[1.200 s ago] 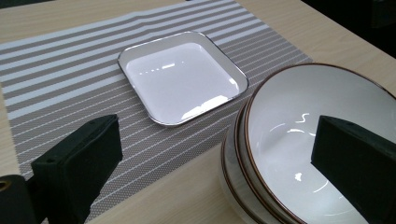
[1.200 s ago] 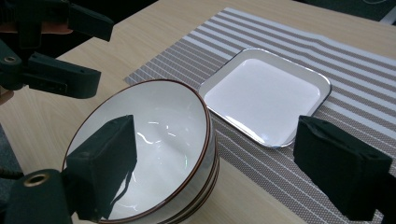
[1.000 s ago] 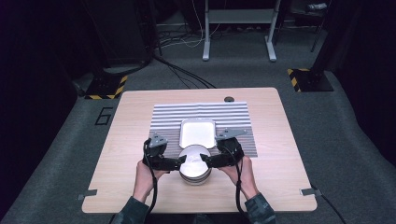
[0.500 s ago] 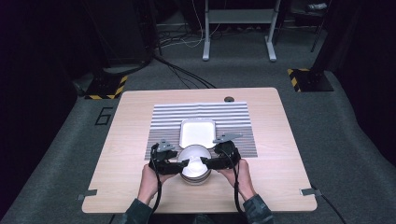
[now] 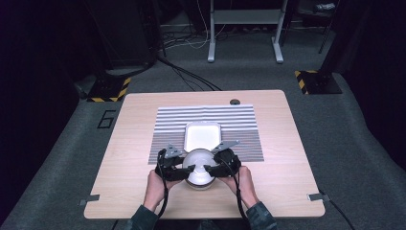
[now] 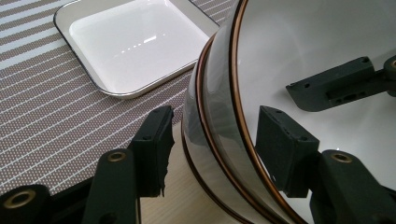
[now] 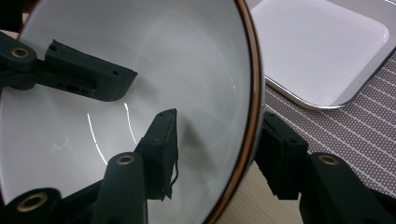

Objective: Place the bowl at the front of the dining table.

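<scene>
A white bowl (image 5: 198, 168) with a brown rim stands at the striped mat's near edge. My left gripper (image 5: 184, 171) straddles its left wall, one jaw outside and one inside. In the left gripper view the bowl (image 6: 303, 42) wall runs between the jaws of my left gripper (image 6: 215, 116), with thin gaps at both pads. My right gripper (image 5: 211, 168) straddles the right wall. In the right gripper view, my right gripper (image 7: 219, 116) has its outer pad near the bowl (image 7: 140, 46) rim and its inner pad clear of the wall. Both pairs of jaws have just been closing.
A square white plate (image 5: 202, 136) lies on the striped mat (image 5: 239, 124) just behind the bowl, also seen as the plate (image 6: 130, 44) in the left gripper view. The wooden table (image 5: 287, 163) has bare room on both sides. A small dark disc (image 5: 234, 101) sits near its far edge.
Both grippers have come down and inward over the bowl's rim, and their jaws have narrowed around the bowl's walls. The bowl and the plate have stayed in place.
</scene>
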A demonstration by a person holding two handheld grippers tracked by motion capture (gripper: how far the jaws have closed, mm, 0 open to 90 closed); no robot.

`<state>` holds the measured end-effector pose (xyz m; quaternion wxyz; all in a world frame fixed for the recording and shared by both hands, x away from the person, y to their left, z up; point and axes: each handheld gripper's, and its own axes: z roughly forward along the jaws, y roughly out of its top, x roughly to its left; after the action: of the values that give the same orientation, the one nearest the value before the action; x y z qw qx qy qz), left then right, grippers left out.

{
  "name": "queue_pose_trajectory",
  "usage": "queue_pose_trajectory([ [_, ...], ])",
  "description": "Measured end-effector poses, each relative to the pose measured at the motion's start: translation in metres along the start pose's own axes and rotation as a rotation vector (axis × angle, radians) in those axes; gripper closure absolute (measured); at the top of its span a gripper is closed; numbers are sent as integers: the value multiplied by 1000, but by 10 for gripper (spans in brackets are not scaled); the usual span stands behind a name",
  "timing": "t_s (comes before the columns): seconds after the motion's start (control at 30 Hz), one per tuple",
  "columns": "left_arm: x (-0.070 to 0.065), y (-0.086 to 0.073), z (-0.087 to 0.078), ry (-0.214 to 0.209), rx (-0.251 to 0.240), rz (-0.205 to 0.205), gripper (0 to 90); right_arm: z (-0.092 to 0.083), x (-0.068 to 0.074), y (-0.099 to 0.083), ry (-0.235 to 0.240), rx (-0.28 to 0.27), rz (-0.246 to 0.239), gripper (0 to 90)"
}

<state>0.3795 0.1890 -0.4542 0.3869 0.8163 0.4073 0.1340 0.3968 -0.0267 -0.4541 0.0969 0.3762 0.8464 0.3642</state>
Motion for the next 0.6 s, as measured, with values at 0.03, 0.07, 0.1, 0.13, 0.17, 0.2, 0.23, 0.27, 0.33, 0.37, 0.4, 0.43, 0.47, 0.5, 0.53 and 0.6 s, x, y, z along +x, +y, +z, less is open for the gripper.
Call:
queue_pose_trajectory([
  [0.03,-1,0,1,3,1,2,501,0,1,0,-7,7,-17,522],
  [0.07,-2,0,1,5,2,7,501,0,1,0,-7,7,-17,522],
  [0.1,-4,0,2,22,4,17,526,0,1,1,-8,9,-21,528],
  [0.13,-5,0,2,37,2,17,539,0,0,1,-10,11,-28,534],
  [0.17,-6,1,3,50,5,22,551,-1,1,1,-12,17,-24,545],
  [0.2,-6,1,3,50,5,22,567,-1,1,1,-12,17,-24,545],
  [0.23,-7,1,3,58,6,24,568,-1,2,3,-21,21,-19,553],
  [0.27,-7,1,3,58,6,24,572,-1,2,3,-21,21,-19,553],
  [0.33,-8,1,2,68,2,32,581,-2,0,4,-25,22,-18,585],
  [0.37,-8,1,2,68,2,32,588,-2,0,4,-25,22,-18,585],
  [0.4,-9,1,1,76,-2,36,588,-3,1,4,-32,19,-17,602],
  [0.43,-9,1,0,84,-13,40,598,-4,1,4,-41,16,-20,614],
  [0.47,-10,1,-1,91,-21,44,633,-4,2,4,-47,11,-16,632],
  [0.5,-12,2,-3,115,-41,66,655,-5,2,4,-53,9,-10,638],
  [0.53,-12,3,-4,122,-47,73,671,-5,3,4,-56,5,-4,643],
  [0.6,-13,3,-4,126,-49,78,689,-5,2,4,-59,-2,-9,649],
])
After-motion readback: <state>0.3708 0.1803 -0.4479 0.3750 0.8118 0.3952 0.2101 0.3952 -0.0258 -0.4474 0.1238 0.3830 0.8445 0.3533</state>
